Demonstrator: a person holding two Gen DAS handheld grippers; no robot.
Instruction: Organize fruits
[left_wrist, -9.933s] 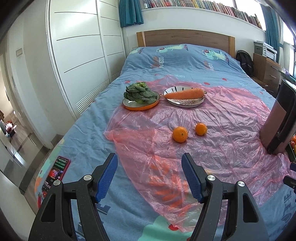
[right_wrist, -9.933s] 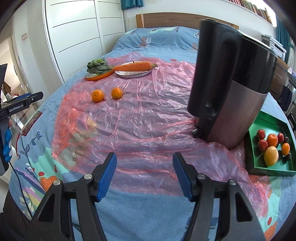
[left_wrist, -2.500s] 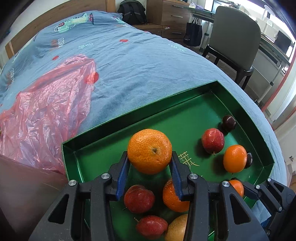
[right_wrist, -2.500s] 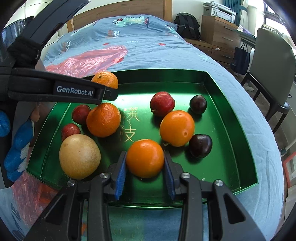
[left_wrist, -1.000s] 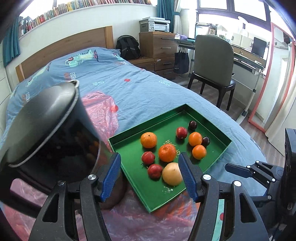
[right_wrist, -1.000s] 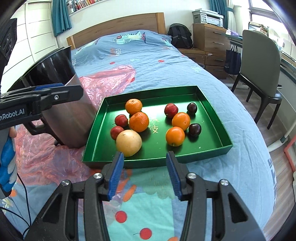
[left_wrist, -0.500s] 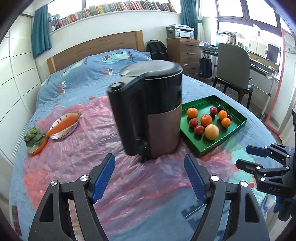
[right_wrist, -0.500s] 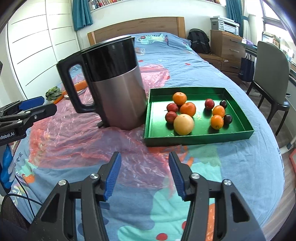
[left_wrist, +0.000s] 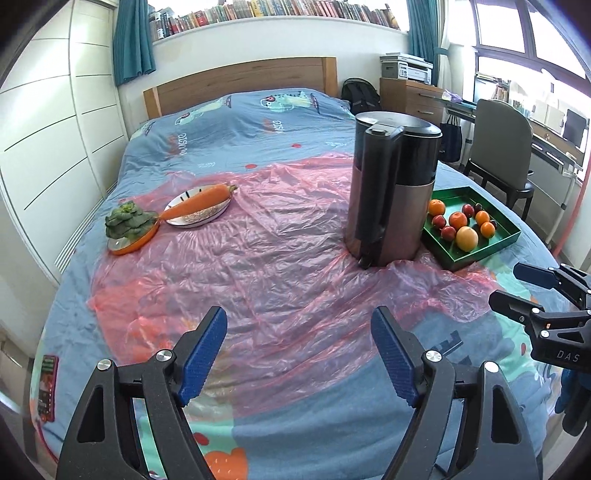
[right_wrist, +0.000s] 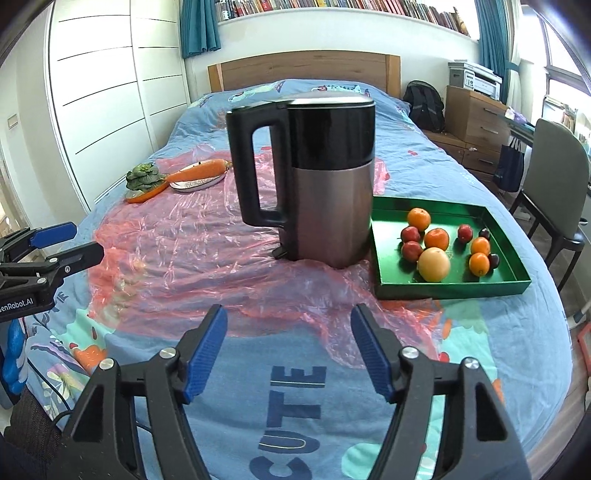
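Note:
A green tray (right_wrist: 502, 284) sits on the bed to the right of a black and steel kettle (right_wrist: 325, 177). It holds several oranges, small red fruits, dark plums and one large yellow fruit (right_wrist: 434, 264). The tray also shows in the left wrist view (left_wrist: 506, 236). My left gripper (left_wrist: 299, 354) is open and empty, low over the near edge of the bed. My right gripper (right_wrist: 290, 350) is open and empty, also near the front edge. Each gripper shows at the side of the other's view.
A pink plastic sheet (left_wrist: 258, 266) covers the middle of the bed. A carrot (left_wrist: 199, 203) lies on a plate and greens (left_wrist: 127, 221) sit on an orange plate at the far left. A chair (right_wrist: 554, 177) stands to the right.
Both grippers have pulled back from the tray towards the foot of the bed. The fruits they held earlier now lie in the tray, and both stay open and empty.

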